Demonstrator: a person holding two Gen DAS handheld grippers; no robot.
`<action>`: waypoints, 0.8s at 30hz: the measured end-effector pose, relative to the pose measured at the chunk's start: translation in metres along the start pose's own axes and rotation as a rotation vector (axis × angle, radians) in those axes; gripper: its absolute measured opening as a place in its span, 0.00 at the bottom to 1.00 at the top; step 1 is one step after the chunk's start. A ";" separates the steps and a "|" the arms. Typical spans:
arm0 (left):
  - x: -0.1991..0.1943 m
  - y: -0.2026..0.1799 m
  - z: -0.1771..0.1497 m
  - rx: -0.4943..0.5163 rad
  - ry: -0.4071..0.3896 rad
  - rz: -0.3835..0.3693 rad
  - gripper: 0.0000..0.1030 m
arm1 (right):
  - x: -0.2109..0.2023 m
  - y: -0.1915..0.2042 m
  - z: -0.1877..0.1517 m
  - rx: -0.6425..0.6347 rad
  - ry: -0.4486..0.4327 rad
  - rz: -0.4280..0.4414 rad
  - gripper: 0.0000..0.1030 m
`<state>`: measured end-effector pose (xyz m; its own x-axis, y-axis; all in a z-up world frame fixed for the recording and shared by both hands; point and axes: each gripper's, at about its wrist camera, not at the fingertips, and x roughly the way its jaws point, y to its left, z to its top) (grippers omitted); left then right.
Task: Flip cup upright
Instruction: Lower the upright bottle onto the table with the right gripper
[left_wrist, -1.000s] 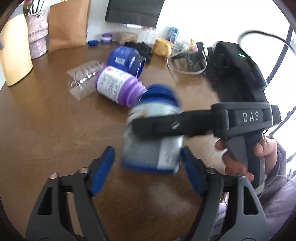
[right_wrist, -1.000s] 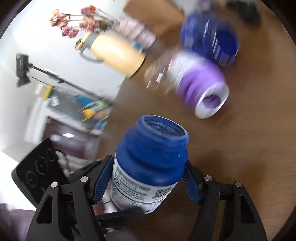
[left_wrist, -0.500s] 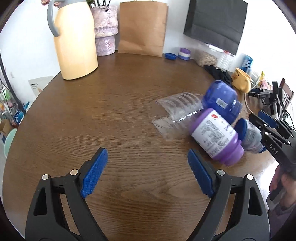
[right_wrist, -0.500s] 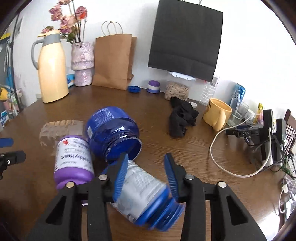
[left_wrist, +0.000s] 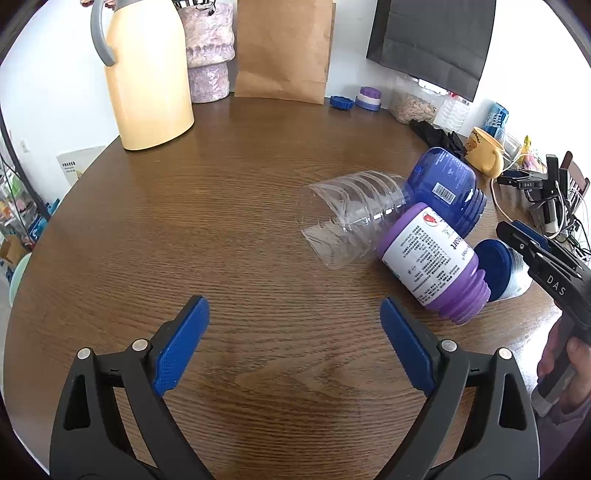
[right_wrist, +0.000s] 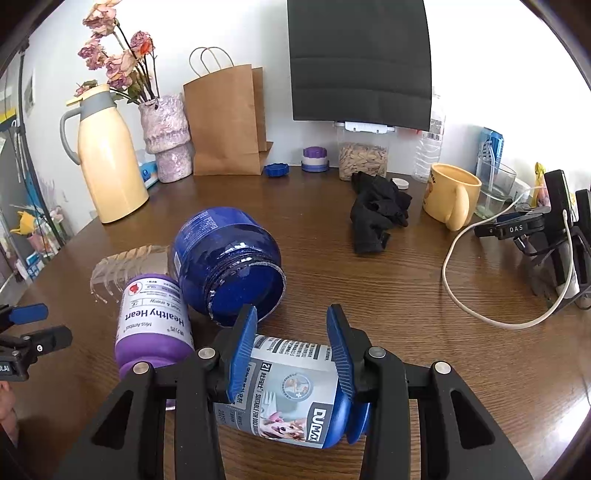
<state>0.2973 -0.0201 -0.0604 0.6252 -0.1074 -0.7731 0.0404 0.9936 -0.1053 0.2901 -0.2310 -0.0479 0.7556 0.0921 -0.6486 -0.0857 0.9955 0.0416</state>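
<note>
Because the grey-labelled blue jar (right_wrist: 291, 398) lies on its side on the round wooden table (left_wrist: 229, 206), just in front of the purple Healthy Heart bottle (right_wrist: 153, 325) and the big open blue jar (right_wrist: 225, 262), the step in hand looks like getting a firm hold on it so it can be rolled up onto its base. The right gripper (right_wrist: 291, 354) straddles the jar's body, its blue pads (right_wrist: 240, 350) set against or very nearly against the label on either side; whether they actually press it I cannot tell. To do it well, I would clamp across the middle of the label and not near the neck, lift a little before turning so the jar does not scrape or knock the purple bottle just beside it, then rotate the wrist until the base faces down and set it on the bare wood nearer the person. A loose hold on the smooth plastic risks the jar slipping out mid-turn.

The right gripper comes in low and roughly level, pointing across the table toward the brown paper bag (right_wrist: 225, 122), with the jar's length crosswise between its fingers. The left gripper (left_wrist: 295, 328) hovers over bare wood well apart from the cluster, jaws spread wide and empty, angled down at the tabletop, with the crushed clear plastic bottle (left_wrist: 347, 218) ahead to its right
</note>
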 end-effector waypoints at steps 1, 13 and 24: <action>-0.001 0.000 -0.001 -0.001 0.001 -0.001 0.90 | -0.001 0.000 0.001 -0.003 0.010 -0.008 0.43; -0.074 -0.107 0.004 0.467 -0.065 -0.359 0.91 | -0.068 -0.062 -0.024 0.235 0.026 0.123 0.65; 0.055 -0.255 0.019 1.148 0.108 -0.173 0.66 | -0.084 -0.094 -0.053 0.361 0.055 0.130 0.65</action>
<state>0.3365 -0.2783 -0.0638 0.4748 -0.1919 -0.8589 0.8350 0.4068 0.3707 0.1999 -0.3338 -0.0375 0.7165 0.2270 -0.6597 0.0626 0.9209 0.3848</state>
